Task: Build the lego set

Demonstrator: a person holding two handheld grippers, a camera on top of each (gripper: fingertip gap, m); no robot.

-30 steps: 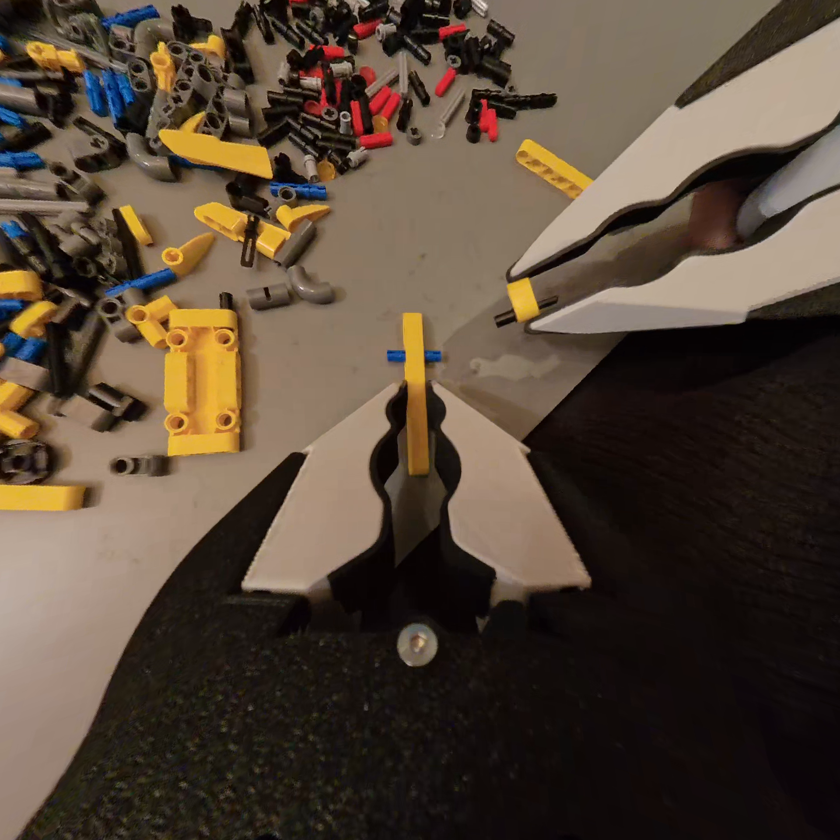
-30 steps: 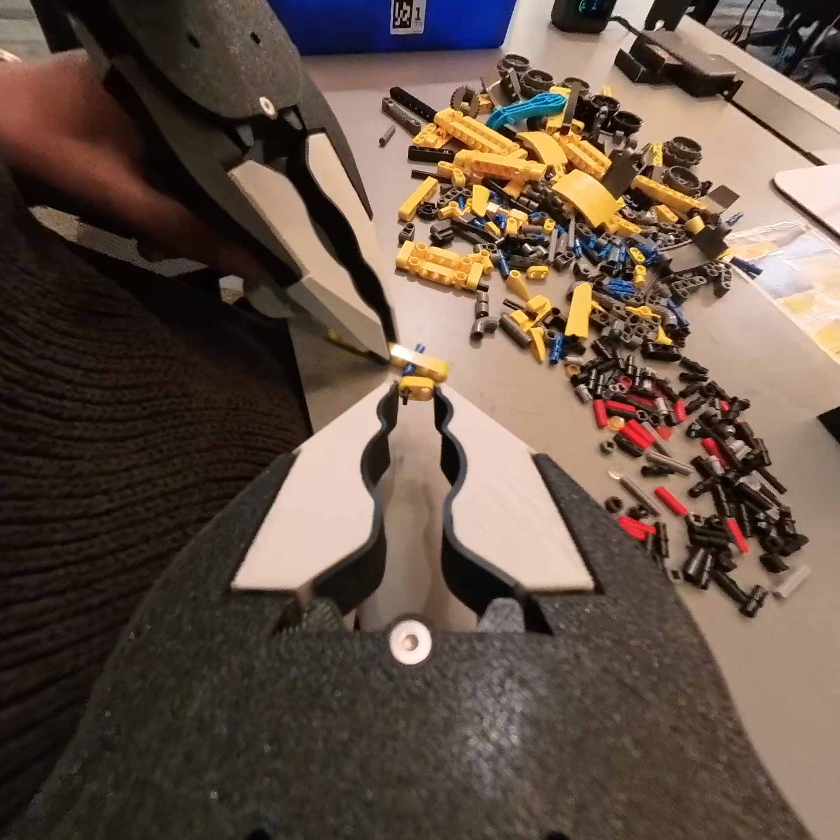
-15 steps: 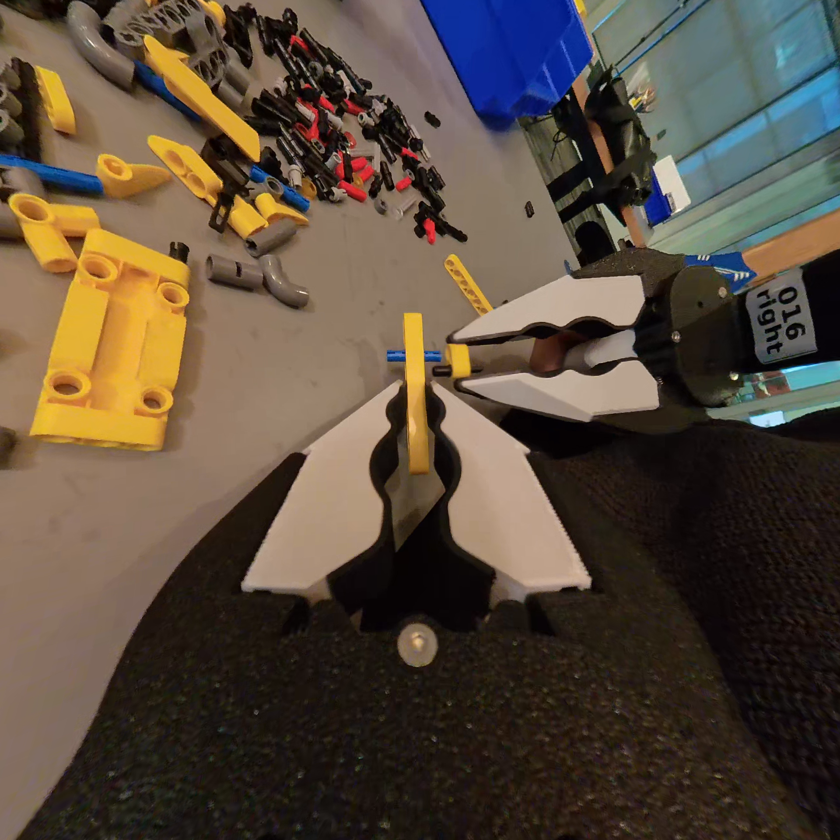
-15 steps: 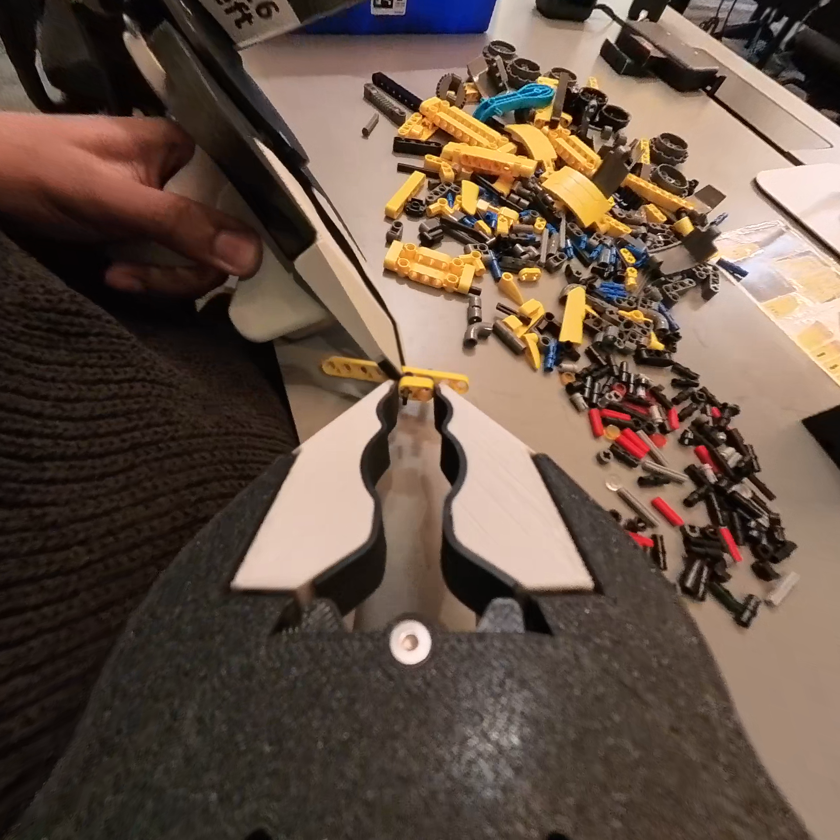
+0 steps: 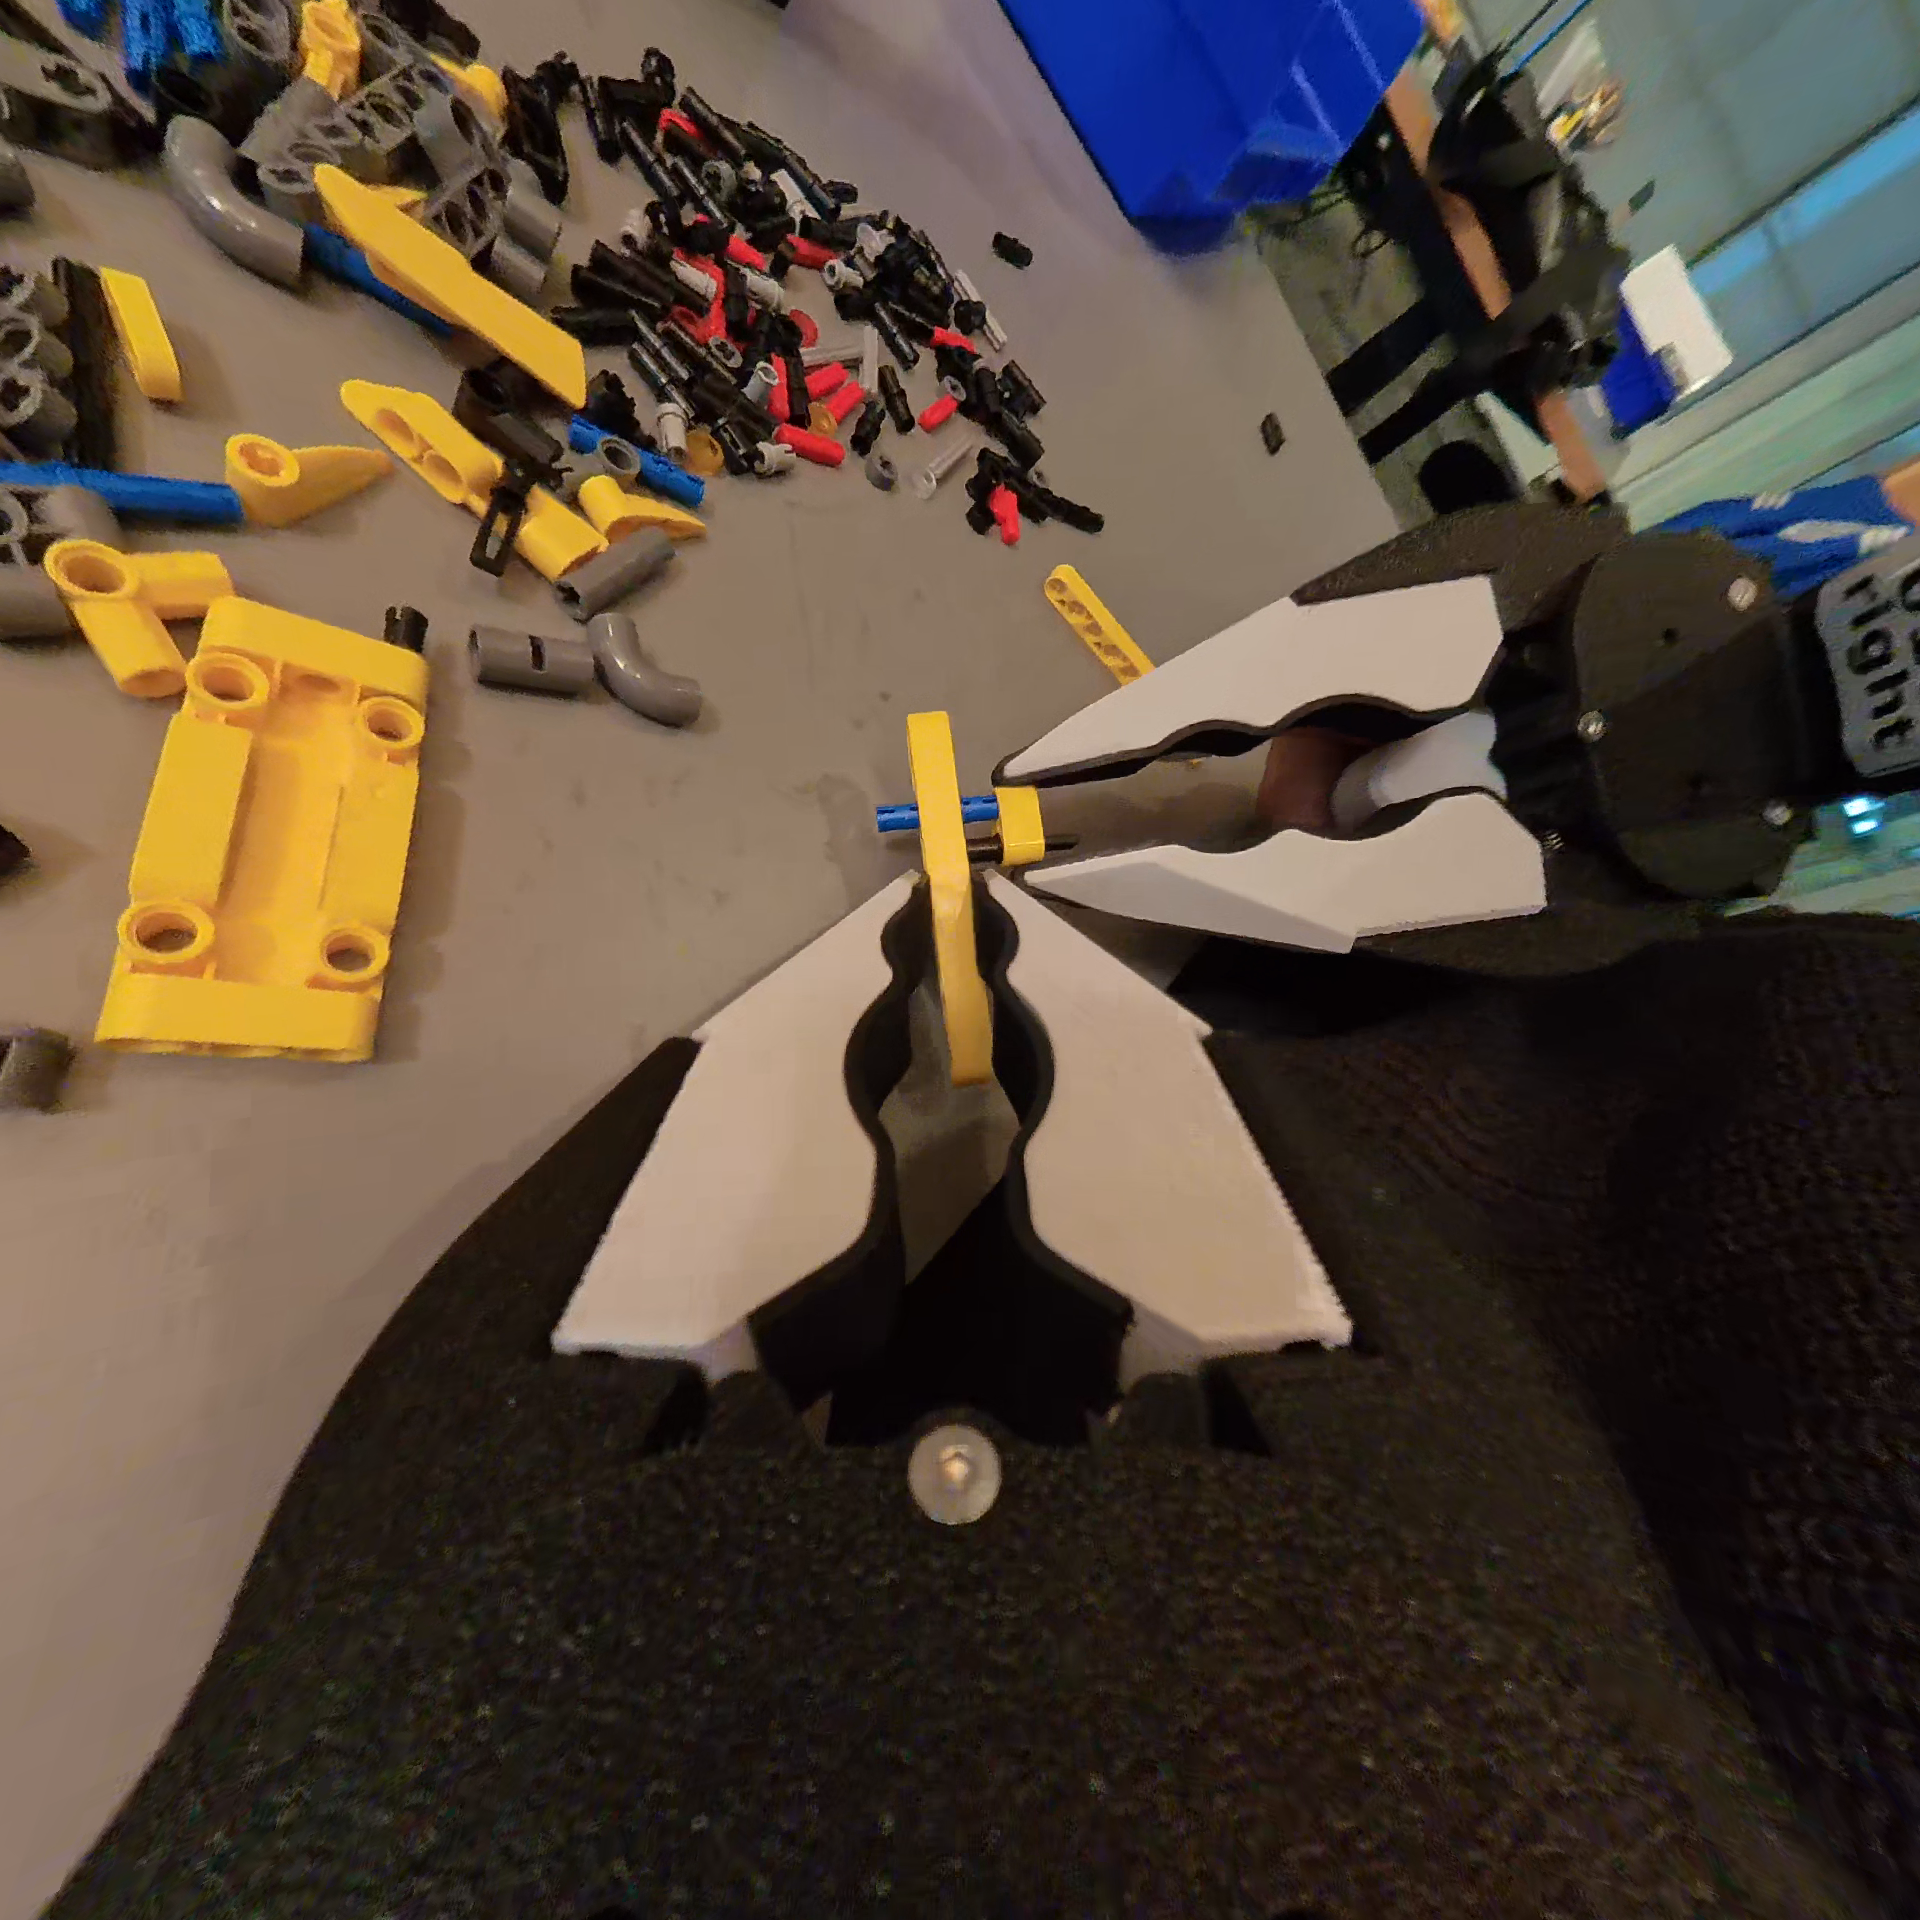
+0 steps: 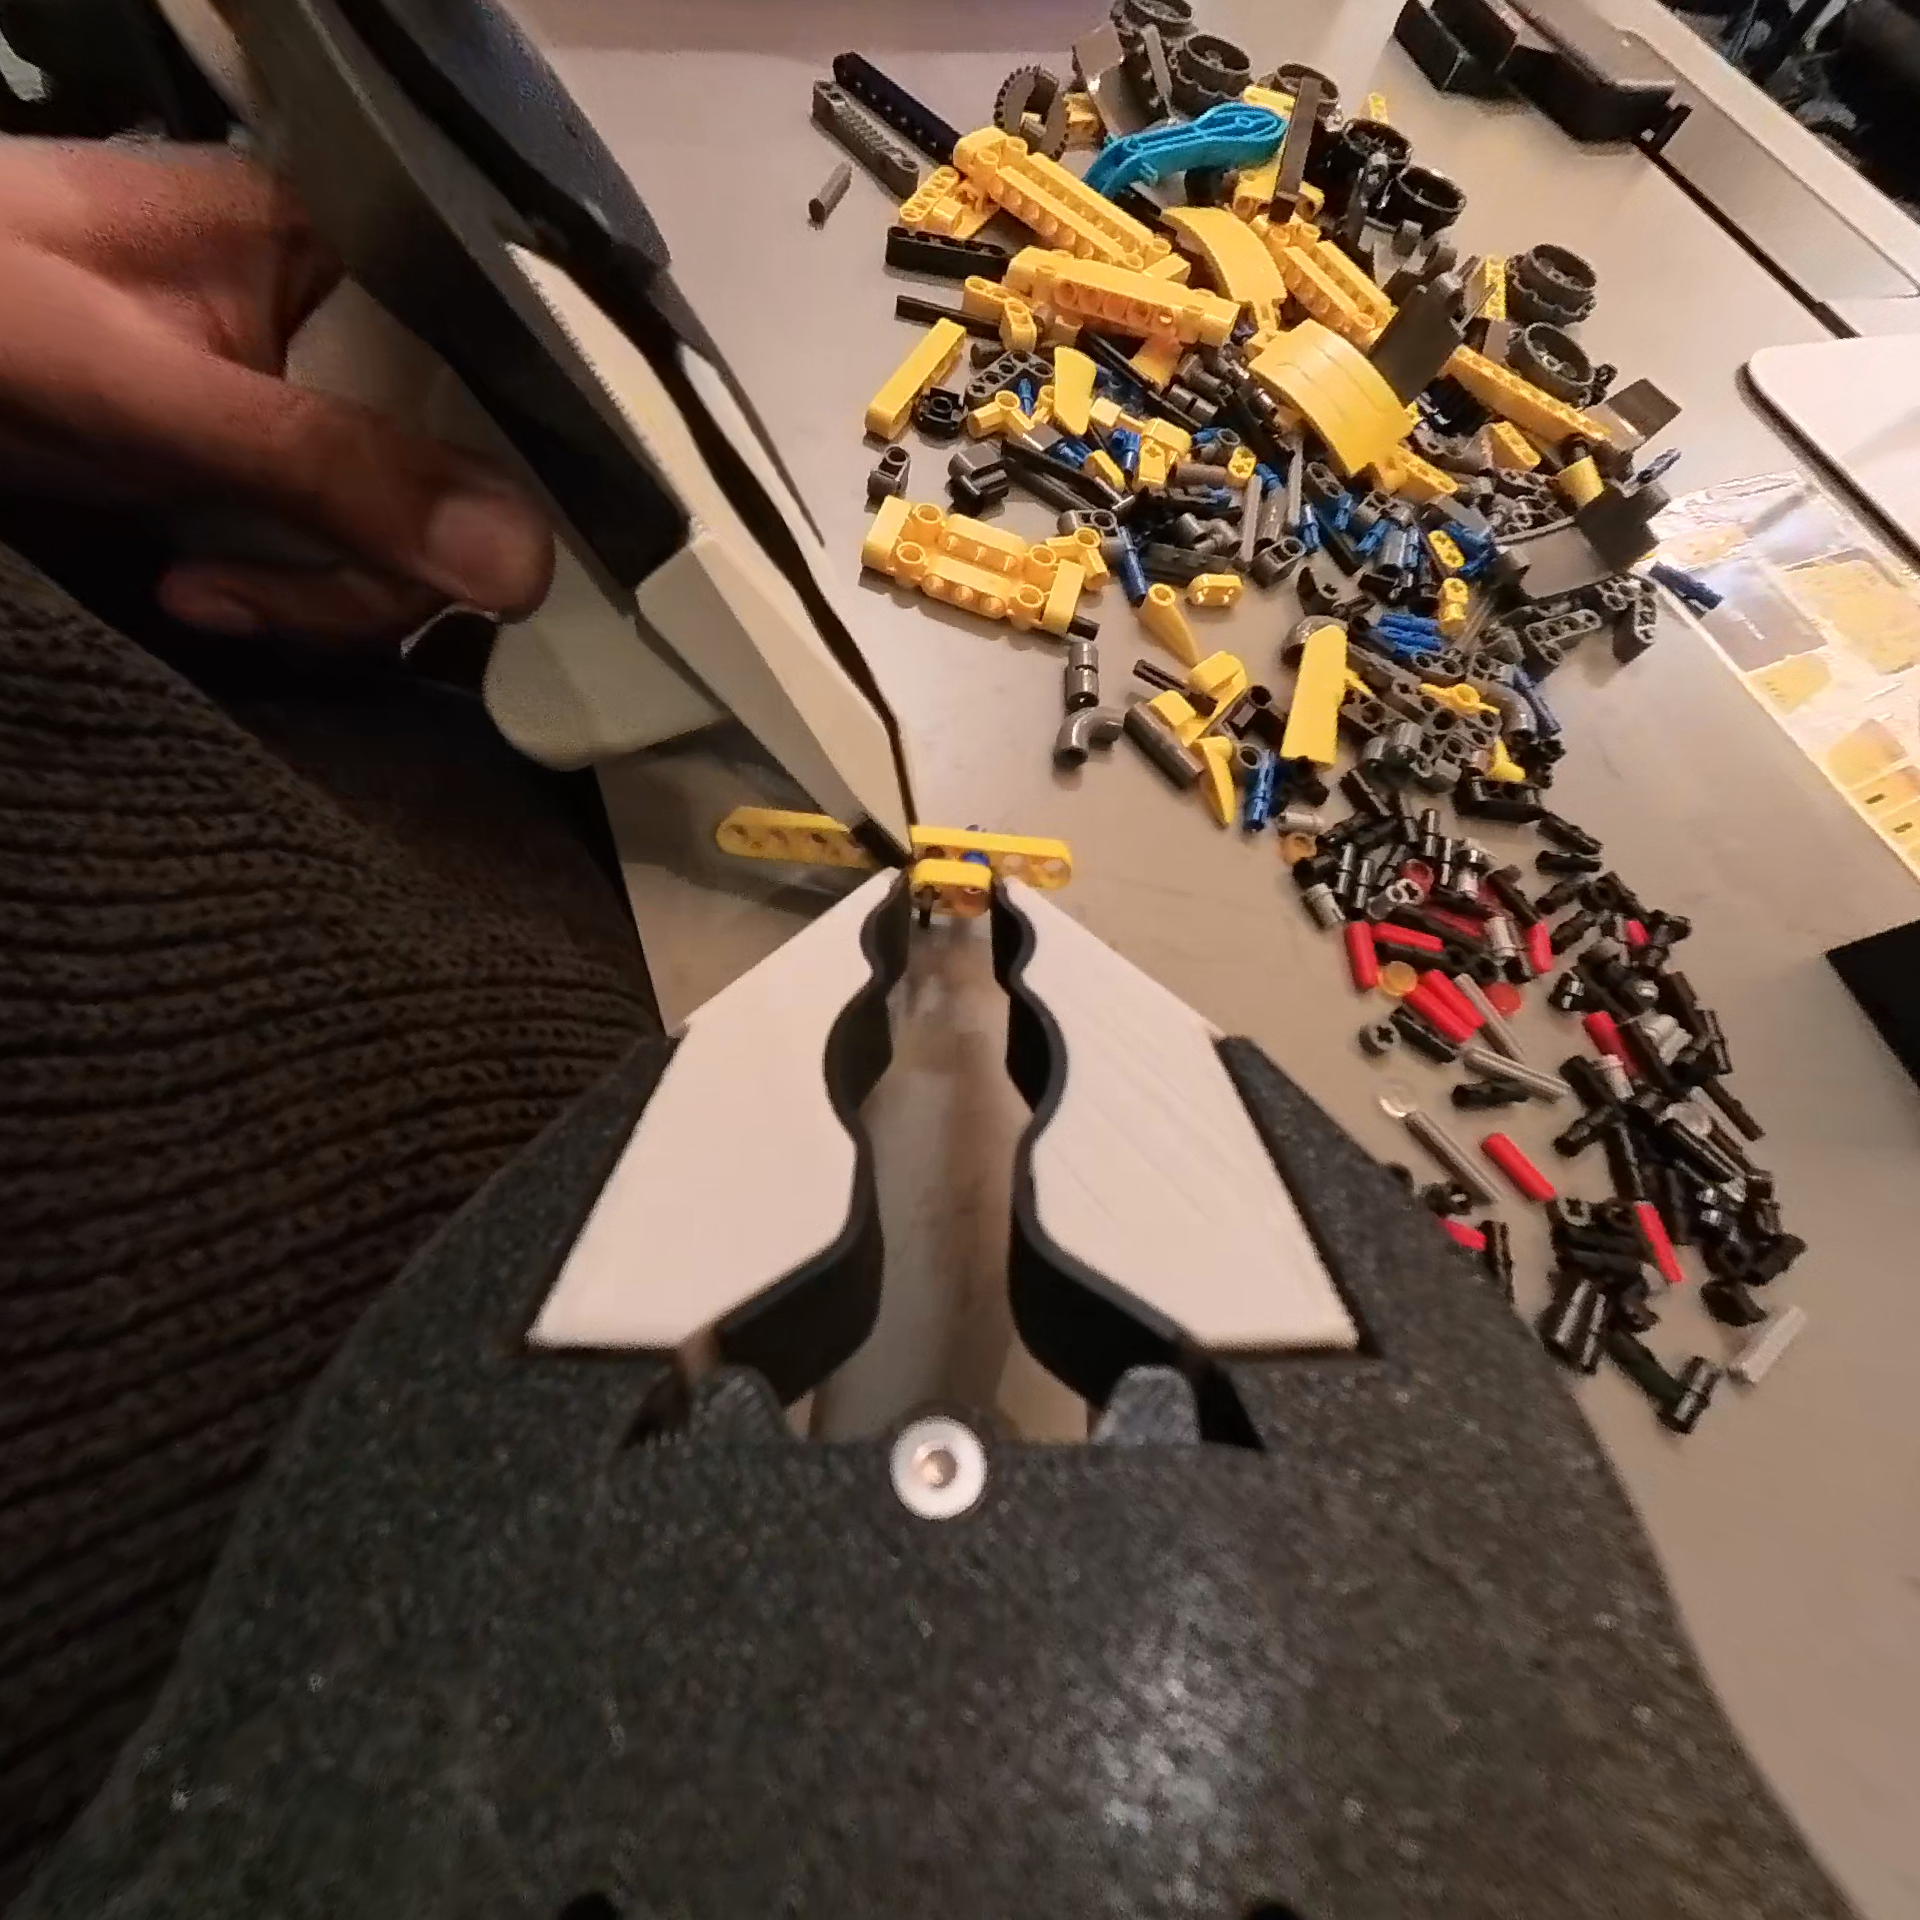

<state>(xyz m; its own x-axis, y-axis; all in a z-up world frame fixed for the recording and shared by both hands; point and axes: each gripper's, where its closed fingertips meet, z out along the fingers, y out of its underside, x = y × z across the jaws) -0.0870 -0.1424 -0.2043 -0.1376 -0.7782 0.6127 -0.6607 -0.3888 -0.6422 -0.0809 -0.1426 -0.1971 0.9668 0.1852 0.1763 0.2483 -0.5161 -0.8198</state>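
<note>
In the left wrist view my left gripper (image 5: 951, 881) is shut on a thin yellow beam (image 5: 948, 935) held on edge, with a short blue pin (image 5: 896, 818) through its far end. My right gripper (image 5: 1013, 826) comes in from the right, shut on a small yellow connector (image 5: 1021, 828) with a black pin. The connector sits against the blue pin beside the beam. In the right wrist view the right gripper (image 6: 948, 896) holds the connector (image 6: 951, 883) against the beam (image 6: 1023, 847). The left gripper (image 6: 883, 821) reaches in from the upper left.
Loose yellow, grey, blue, black and red pieces lie on the grey table (image 5: 727, 935). A large yellow frame piece (image 5: 275, 821) lies at the left. A loose yellow beam (image 6: 795, 831) lies near the table edge. A blue bin (image 5: 1195, 94) stands behind. A hand (image 6: 312, 499) and a dark sweater are close.
The right gripper has brought its yellow connector in from the right until it meets the blue pin on the beam. The left gripper has tilted, so more of the room shows.
</note>
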